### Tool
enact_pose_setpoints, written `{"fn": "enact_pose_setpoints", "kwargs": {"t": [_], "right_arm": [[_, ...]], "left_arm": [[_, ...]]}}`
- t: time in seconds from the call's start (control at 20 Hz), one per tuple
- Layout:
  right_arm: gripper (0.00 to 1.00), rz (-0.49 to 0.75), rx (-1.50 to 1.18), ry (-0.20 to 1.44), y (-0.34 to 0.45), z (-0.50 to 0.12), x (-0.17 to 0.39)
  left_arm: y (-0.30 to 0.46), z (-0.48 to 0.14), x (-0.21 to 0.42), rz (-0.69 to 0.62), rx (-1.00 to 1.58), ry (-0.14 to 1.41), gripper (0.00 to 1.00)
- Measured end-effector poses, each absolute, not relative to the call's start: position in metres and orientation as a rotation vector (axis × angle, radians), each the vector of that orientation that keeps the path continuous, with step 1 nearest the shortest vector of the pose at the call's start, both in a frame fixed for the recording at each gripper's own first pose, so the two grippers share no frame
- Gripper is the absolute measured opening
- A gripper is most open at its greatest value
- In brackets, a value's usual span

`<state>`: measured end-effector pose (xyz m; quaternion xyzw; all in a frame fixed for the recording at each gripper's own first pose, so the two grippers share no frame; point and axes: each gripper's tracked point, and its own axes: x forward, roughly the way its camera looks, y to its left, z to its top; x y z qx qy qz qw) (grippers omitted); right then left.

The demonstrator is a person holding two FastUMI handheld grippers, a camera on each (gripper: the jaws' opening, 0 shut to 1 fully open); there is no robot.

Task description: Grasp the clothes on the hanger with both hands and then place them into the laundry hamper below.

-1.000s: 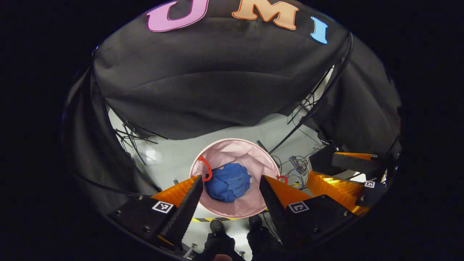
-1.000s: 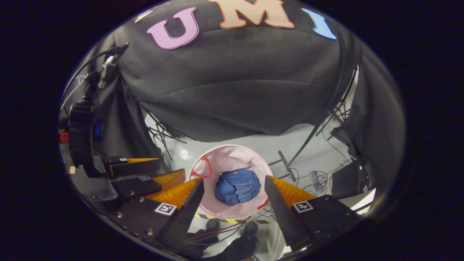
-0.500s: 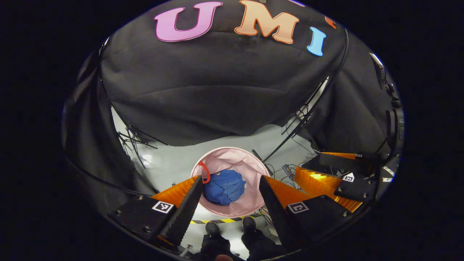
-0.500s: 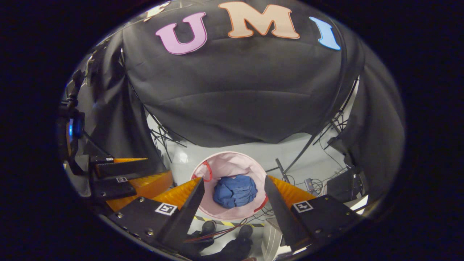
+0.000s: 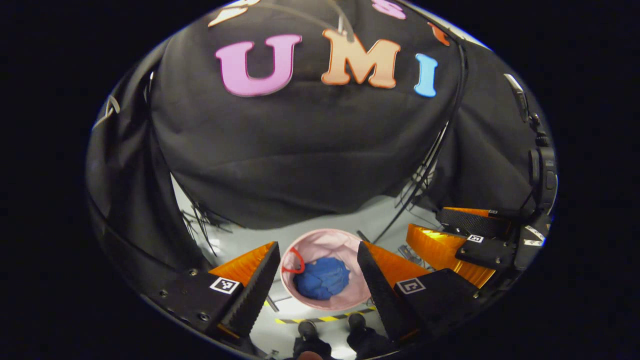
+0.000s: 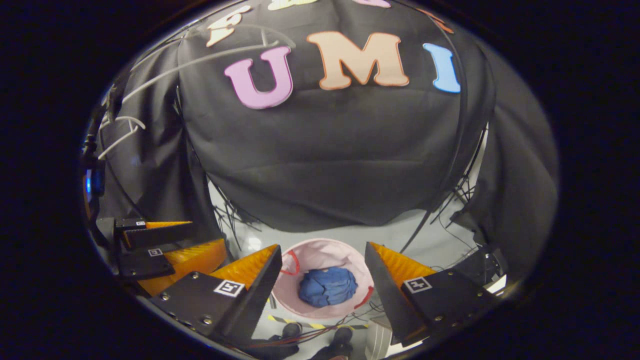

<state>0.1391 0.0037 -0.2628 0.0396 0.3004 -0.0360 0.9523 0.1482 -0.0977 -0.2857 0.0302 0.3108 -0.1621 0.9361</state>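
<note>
Both claws open, nothing between the fingers. My left claw point(image 5: 317, 270) hangs high above the floor, jaws spread wide, framing the laundry hamper point(image 5: 345, 300) below. My right claw point(image 6: 322, 272) is the same: jaws apart, empty, hamper point(image 6: 320, 255) seen straight down between the fingers. The two claws sit side by side, apart from each other: in the left gripper view the right claw point(image 5: 462, 235) is off to the right; in the right gripper view the left claw point(image 6: 160, 245) is off to the left.

Clothes point(image 5: 321, 278): a blue crumpled bundle lying inside the pink hamper, on its bottom; in the right gripper view the bundle point(image 6: 327, 286) sits near the hamper's middle. Red handle loop point(image 5: 296, 260) on the hamper rim, left side.

Hamper stands on the grey floor point(image 5: 240, 245), just beyond a yellow-black tape strip point(image 5: 325, 318). My shoes point(image 5: 306, 330) are on the near side of the strip. Cables point(image 6: 462, 192) trail along the floor's right edge by the black cloth wall point(image 6: 340, 165). A pale empty hanger point(image 6: 120, 132) hangs up at left in the right gripper view.
</note>
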Motion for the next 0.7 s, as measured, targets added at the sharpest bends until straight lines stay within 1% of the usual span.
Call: {"fn": "enact_pose_setpoints", "kwargs": {"t": [0.2,0.35,0.4,0.45,0.5,0.55,0.65,0.7], "right_arm": [[1.0,-0.053,0.059,0.491,0.014,-0.211,0.138],[1.0,-0.047,0.08,0.419,0.019,-0.171,0.129],[1.0,-0.048,0.079,0.389,0.018,-0.157,0.128],[1.0,-0.051,0.078,0.36,0.017,-0.145,0.128],[1.0,-0.05,0.074,0.324,0.017,-0.129,0.127],[0.99,-0.048,0.072,0.295,0.018,-0.116,0.125],[0.99,-0.042,0.071,0.248,0.019,-0.095,0.121],[0.99,-0.04,0.07,0.231,0.02,-0.087,0.118]], "left_arm": [[-0.098,-0.223,0.143,-0.333,0.089,0.459,0.98],[-0.095,-0.181,0.137,-0.319,0.044,0.36,0.96],[-0.091,-0.166,0.136,-0.312,0.031,0.324,0.98],[-0.088,-0.148,0.137,-0.3,0.024,0.284,0.96],[-0.09,-0.129,0.139,-0.285,0.017,0.239,0.99],[-0.087,-0.109,0.139,-0.271,0.013,0.182,0.98],[-0.074,-0.082,0.124,-0.249,0.005,0.089,0.99],[-0.073,-0.074,0.12,-0.25,0.004,0.066,0.96]]}}
